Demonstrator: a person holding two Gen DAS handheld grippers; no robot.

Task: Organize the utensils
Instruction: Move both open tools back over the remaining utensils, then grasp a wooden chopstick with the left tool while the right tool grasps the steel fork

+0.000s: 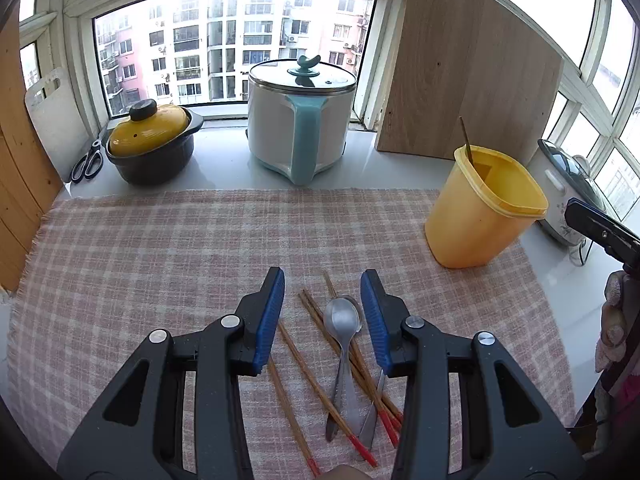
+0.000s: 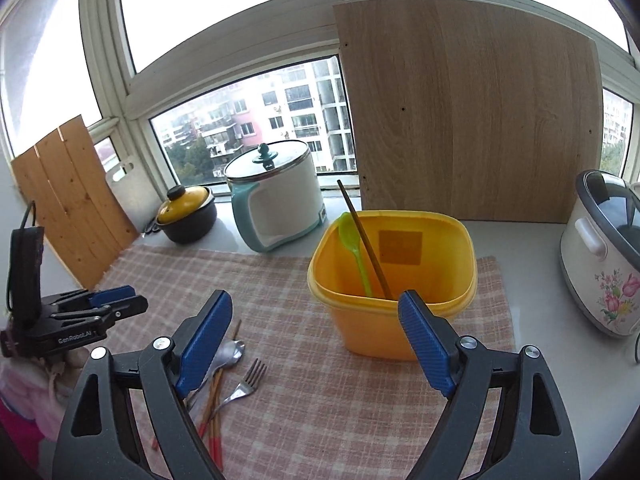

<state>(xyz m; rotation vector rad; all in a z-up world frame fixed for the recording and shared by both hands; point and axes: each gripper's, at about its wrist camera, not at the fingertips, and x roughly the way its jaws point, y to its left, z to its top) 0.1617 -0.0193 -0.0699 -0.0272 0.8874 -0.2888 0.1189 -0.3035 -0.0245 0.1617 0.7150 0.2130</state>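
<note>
On the checked cloth (image 1: 160,260), the left gripper (image 1: 322,316), jaws parted and empty, partly hides chopsticks (image 1: 320,384); right gripper (image 2: 316,340) gapes wide.

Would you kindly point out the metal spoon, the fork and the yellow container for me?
metal spoon (image 1: 342,316), left wrist view, on its bowl.
fork (image 2: 246,380), right wrist view, at the base of its tines.
yellow container (image 2: 372,328), right wrist view, on its front wall.

yellow tub (image 2: 394,280), pink checked cloth (image 1: 160,248)
</note>
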